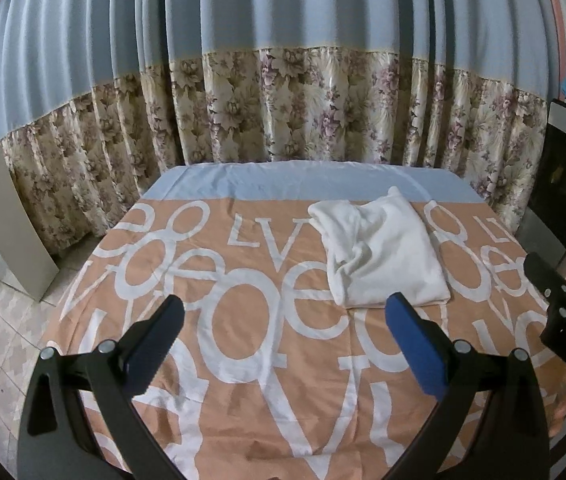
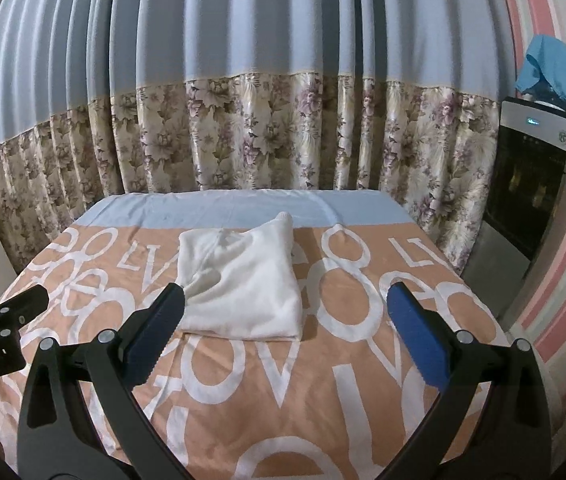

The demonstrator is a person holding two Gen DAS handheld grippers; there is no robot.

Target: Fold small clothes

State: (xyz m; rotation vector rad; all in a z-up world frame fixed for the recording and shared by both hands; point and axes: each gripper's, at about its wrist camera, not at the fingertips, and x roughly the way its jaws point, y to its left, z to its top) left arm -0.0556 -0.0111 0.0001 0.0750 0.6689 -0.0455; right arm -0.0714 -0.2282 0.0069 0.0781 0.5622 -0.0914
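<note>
I hold my left gripper [image 1: 285, 322] and right gripper [image 2: 287, 318] spread wide and empty above the lettered bedsheet [image 2: 323, 408], clear of the folded white garment [image 2: 243, 284] lying flat ahead, before the floral curtain [image 2: 263, 136].

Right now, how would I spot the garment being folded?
Find the bed with the orange cover printed in big white letters, in front of the flowered curtain. The white garment lies folded toward its far end, ahead of both open grippers. It is the only loose item on the cover.
</note>
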